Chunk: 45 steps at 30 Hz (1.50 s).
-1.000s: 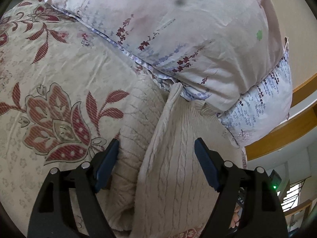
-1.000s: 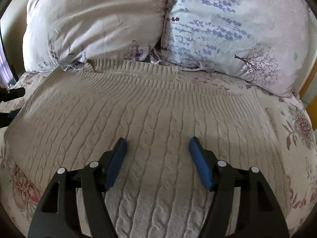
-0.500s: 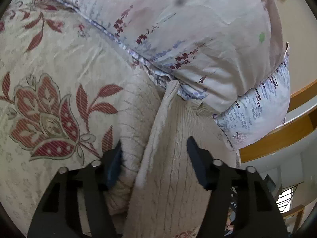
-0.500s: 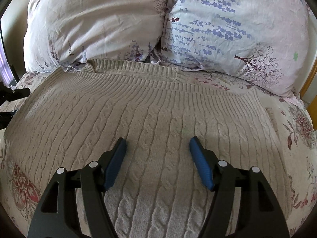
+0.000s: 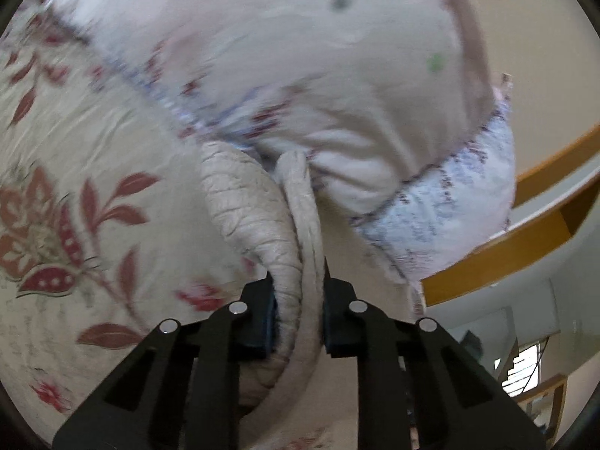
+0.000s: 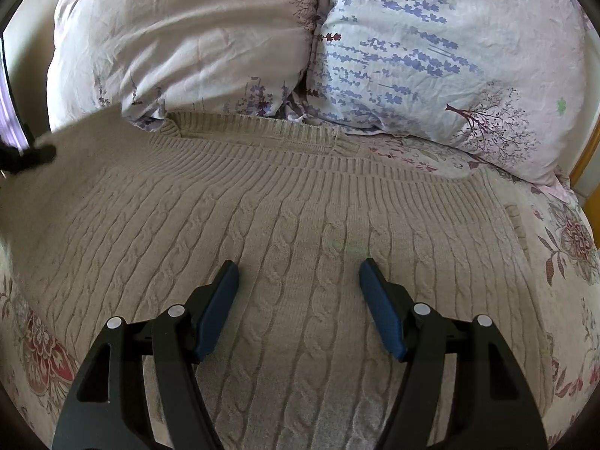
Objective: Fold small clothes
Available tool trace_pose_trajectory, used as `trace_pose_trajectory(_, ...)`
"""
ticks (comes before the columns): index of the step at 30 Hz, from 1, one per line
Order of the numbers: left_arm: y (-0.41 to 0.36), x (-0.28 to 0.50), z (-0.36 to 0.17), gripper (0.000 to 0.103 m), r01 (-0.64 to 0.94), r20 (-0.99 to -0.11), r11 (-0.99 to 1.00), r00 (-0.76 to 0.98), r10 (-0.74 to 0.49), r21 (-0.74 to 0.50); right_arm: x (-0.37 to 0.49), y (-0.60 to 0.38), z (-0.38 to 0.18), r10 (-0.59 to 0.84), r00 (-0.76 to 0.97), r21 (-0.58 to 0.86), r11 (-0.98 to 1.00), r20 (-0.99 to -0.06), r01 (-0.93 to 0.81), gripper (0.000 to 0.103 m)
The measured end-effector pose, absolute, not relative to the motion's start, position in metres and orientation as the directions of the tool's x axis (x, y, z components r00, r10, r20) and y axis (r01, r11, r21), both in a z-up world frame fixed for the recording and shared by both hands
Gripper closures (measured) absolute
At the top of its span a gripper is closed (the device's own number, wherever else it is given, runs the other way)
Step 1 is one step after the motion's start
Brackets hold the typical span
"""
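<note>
A beige cable-knit sweater (image 6: pixel 285 217) lies spread flat on the floral bedspread (image 6: pixel 573 240), its ribbed hem toward the pillows. My right gripper (image 6: pixel 298 292) is open and hovers low over the sweater's middle, holding nothing. My left gripper (image 5: pixel 298 300) is shut on the sweater's left edge (image 5: pixel 262 217), which is bunched and lifted between the blue pads. In the right wrist view the left gripper (image 6: pixel 26 157) shows as a dark blur at the far left, with the sweater edge raised there.
Two floral pillows (image 6: pixel 195 37) (image 6: pixel 450 48) lie against the headboard just beyond the sweater. A wooden bed frame (image 5: pixel 525 240) runs at the right in the left wrist view. The bedspread (image 5: pixel 75 187) stretches to the left of the sweater.
My left gripper has closed on the sweater's left edge and lifted it, bunching the fabric. The right gripper has stayed open in the same place.
</note>
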<state>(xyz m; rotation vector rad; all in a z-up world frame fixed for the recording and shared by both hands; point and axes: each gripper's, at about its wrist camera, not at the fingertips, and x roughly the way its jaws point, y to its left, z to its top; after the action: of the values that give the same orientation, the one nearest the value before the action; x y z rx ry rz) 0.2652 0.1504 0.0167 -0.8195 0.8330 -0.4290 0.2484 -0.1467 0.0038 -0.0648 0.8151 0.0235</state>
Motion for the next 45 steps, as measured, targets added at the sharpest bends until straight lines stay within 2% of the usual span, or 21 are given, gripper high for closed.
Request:
trace_pose_trajectory(7, 0.108, 0.26, 0.055, 0.087, 0.172, -0.36, 0.562, 0.611, -0.705, -0.809, 0.25, -0.147, 0.002, -0.001, 0.687, -0.048, 0.998, -0.727, -0.049, 0.034)
trace_pose_trajectory(13, 0.061, 0.26, 0.072, 0.088, 0.246, -0.297, 0.503, 0.568, -0.767, -0.829, 0.249, -0.147, 0.003, 0.001, 0.687, -0.053, 0.997, -0.726, -0.057, 0.033)
trace_pose_trajectory(20, -0.007, 0.26, 0.087, 0.088, 0.334, -0.268, 0.463, 0.492, -0.829, -0.821, 0.213, -0.204, 0.029, 0.051, 0.749, 0.086, 0.996, -0.66, 0.009, 0.033)
trace_pose_trajectory(25, -0.067, 0.264, 0.072, 0.088, 0.357, -0.291, 0.449, 0.416, -0.862, -0.819, 0.196, -0.253, 0.033, 0.005, 0.746, 0.134, 0.985, -0.665, 0.113, 0.033)
trace_pose_trajectory(29, -0.114, 0.276, 0.038, 0.086, 0.309, -0.396, 0.495, 0.332, -0.856, -0.812, 0.187, -0.28, 0.025, -0.021, 0.726, 0.151, 0.974, -0.687, 0.171, 0.033)
trace_pose_trajectory(31, -0.131, 0.279, 0.024, 0.085, 0.287, -0.412, 0.482, 0.273, -0.869, -0.827, 0.185, -0.289, 0.023, -0.022, 0.723, 0.168, 0.967, -0.691, 0.189, 0.033)
trace_pose_trajectory(33, -0.135, 0.274, 0.027, 0.074, 0.308, -0.397, 0.459, 0.243, -0.885, -0.834, 0.183, -0.296, 0.023, -0.033, 0.724, 0.169, 0.964, -0.69, 0.205, 0.033)
trace_pose_trajectory(34, -0.132, 0.268, 0.036, 0.053, 0.34, -0.388, 0.449, 0.236, -0.891, -0.826, 0.182, -0.3, 0.026, -0.033, 0.727, 0.175, 0.962, -0.686, 0.209, 0.033)
trace_pose_trajectory(35, -0.127, 0.264, 0.044, 0.039, 0.36, -0.385, 0.454, 0.248, -0.889, -0.815, 0.181, -0.304, 0.029, -0.03, 0.73, 0.184, 0.96, -0.682, 0.211, 0.033)
trace_pose_trajectory(37, -0.107, 0.255, 0.063, 0.032, 0.406, -0.373, 0.469, 0.295, -0.88, -0.784, 0.178, -0.311, 0.037, -0.008, 0.743, 0.222, 0.952, -0.67, 0.21, 0.033)
trace_pose_trajectory(39, -0.079, 0.248, 0.073, 0.021, 0.408, -0.403, 0.537, 0.372, -0.836, -0.738, 0.177, -0.321, 0.045, 0.077, 0.757, 0.325, 0.927, -0.648, 0.184, 0.033)
trace_pose_trajectory(42, -0.041, 0.244, 0.07, 0.021, 0.333, -0.478, 0.67, 0.501, -0.722, -0.664, 0.183, -0.33, 0.046, 0.233, 0.748, 0.49, 0.86, -0.622, 0.14, 0.033)
trace_pose_trajectory(45, -0.021, 0.246, 0.054, 0.021, 0.256, -0.539, 0.741, 0.547, -0.64, -0.621, 0.2, -0.332, 0.038, 0.359, 0.705, 0.605, 0.787, -0.611, 0.124, 0.033)
